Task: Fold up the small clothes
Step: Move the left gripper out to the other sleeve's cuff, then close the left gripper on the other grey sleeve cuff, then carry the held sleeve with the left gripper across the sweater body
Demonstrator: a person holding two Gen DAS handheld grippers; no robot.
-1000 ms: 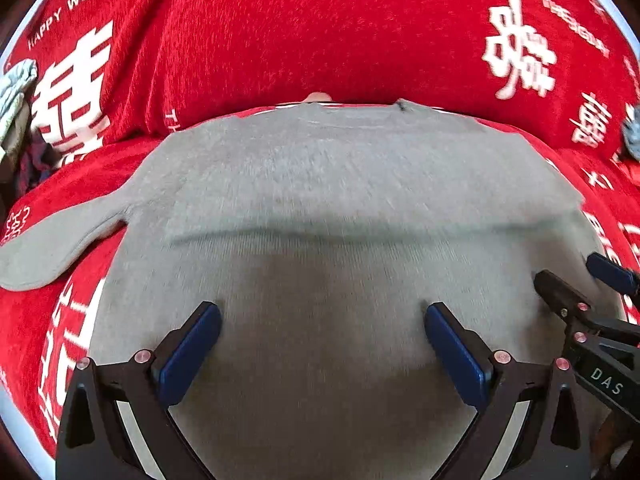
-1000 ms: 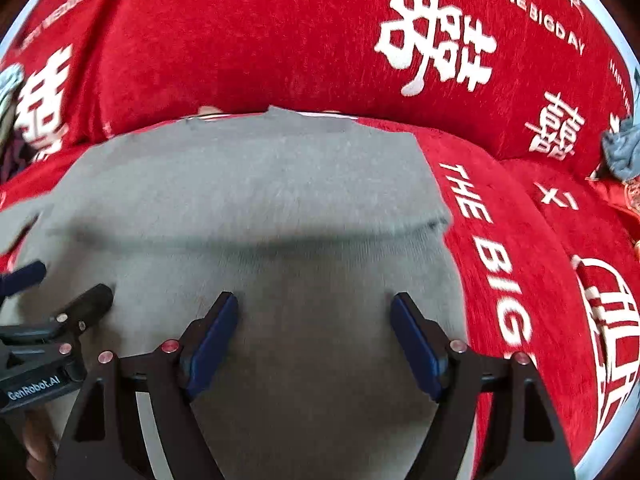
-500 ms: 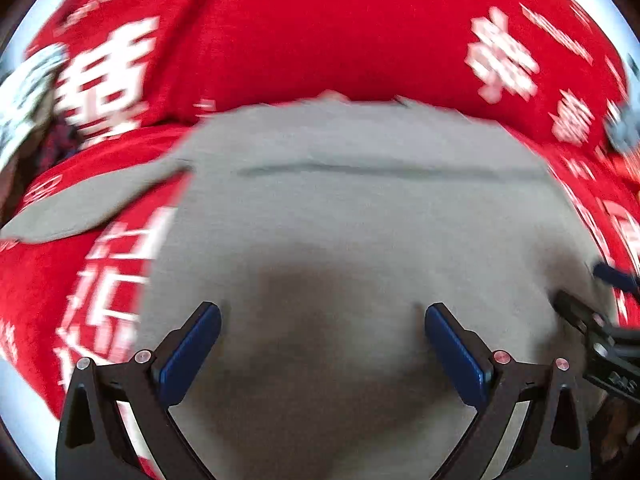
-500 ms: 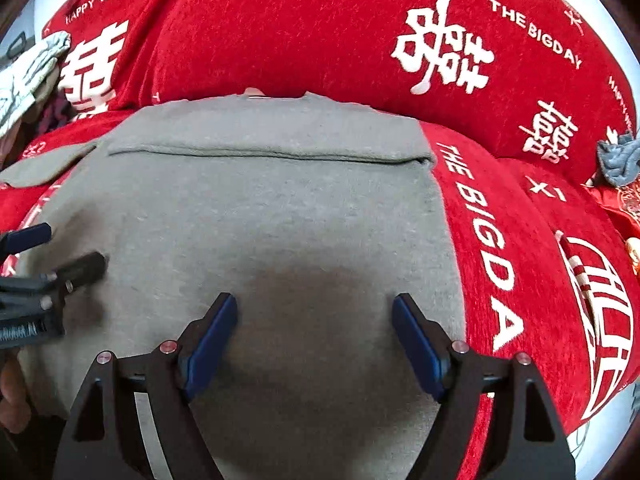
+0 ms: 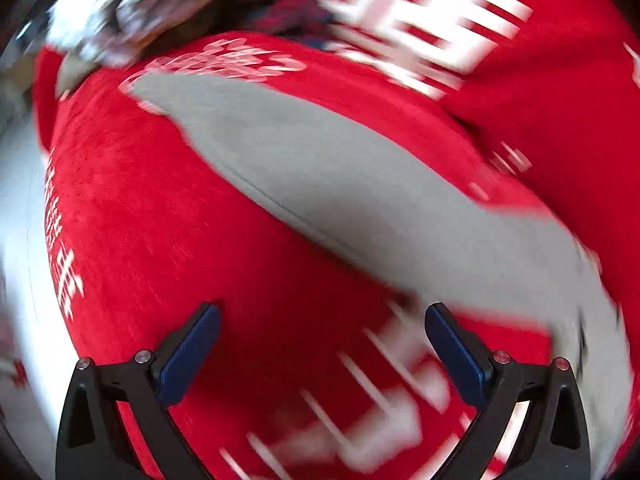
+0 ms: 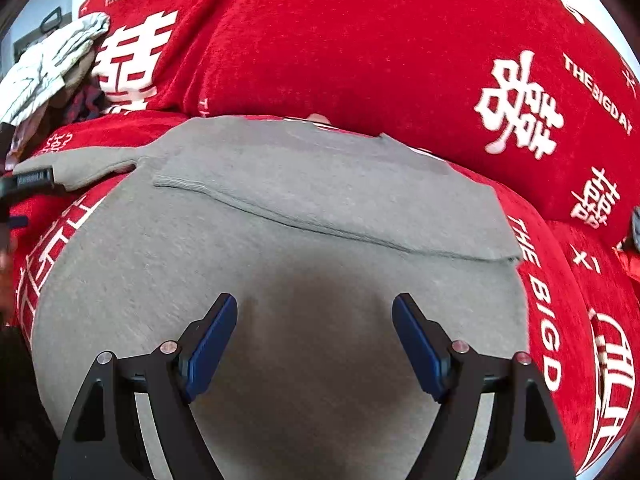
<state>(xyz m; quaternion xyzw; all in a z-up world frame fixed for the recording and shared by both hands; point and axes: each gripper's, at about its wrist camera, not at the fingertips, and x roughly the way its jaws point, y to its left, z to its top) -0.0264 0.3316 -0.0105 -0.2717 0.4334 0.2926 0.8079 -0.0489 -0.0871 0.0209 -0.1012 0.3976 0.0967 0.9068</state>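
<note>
A grey knit sweater [image 6: 280, 264] lies flat on a red cover, its lower part folded up over the body with the fold edge [image 6: 332, 232] running across. Its left sleeve [image 6: 84, 164] sticks out to the left. My right gripper [image 6: 314, 320] is open and empty, just above the sweater's near part. My left gripper [image 5: 322, 332] is open and empty over the red cover, beside the outstretched grey sleeve [image 5: 320, 184]; this view is motion-blurred. The left gripper's finger [image 6: 32, 180] shows at the right wrist view's left edge, near the sleeve end.
The red cover [image 6: 360, 48] with white characters and lettering drapes the seat and the backrest behind. A pile of other clothes [image 6: 48, 64] lies at the far left; it also shows blurred in the left wrist view [image 5: 152, 12]. A grey item [image 6: 635, 224] sits at the right edge.
My left gripper has swung left, off the sweater body and over to the sleeve. My right gripper has pulled back a little and stays open over the sweater.
</note>
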